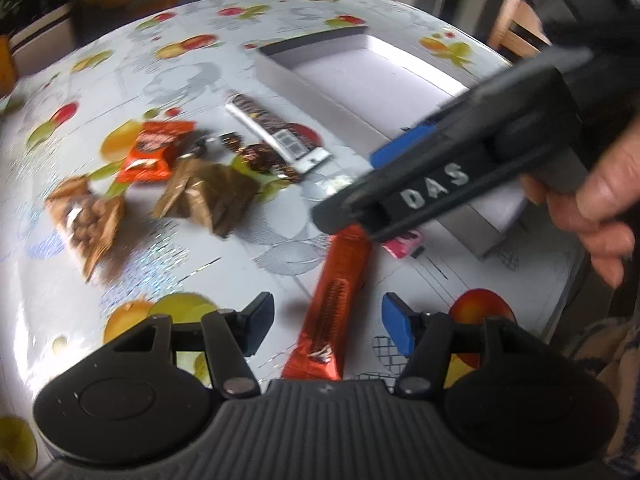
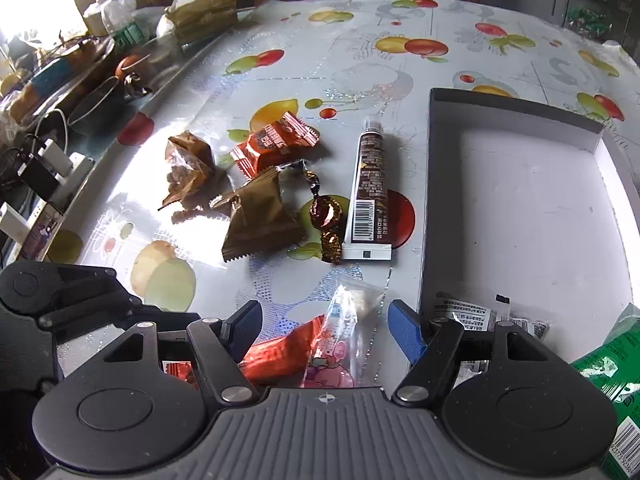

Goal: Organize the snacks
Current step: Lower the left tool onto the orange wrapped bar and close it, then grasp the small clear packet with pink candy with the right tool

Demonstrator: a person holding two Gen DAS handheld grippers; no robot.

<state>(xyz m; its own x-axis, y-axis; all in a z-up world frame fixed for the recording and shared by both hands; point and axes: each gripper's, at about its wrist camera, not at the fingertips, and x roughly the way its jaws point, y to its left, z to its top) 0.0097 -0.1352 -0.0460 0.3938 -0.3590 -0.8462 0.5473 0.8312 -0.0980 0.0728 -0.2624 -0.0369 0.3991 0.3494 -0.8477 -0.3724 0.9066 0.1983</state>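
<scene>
status: sorting is at an early stage. the grey box sits on the tabletop to the right of the loose snacks. its floor is mostly bare; a few packets lie at its near end, and a green packet shows at the near right edge.

remaining on the tabletop: an orange packet, two brown packets, a gold-wrapped candy, a dark tube, a long red bar and a clear pink-printed sachet.

left hand-held gripper: jaws partly open, astride the near end of the red bar, pads not touching it.

right hand-held gripper: jaws open around the sachet, no grip visible.

judgement: most items are still to be boxed.
</scene>
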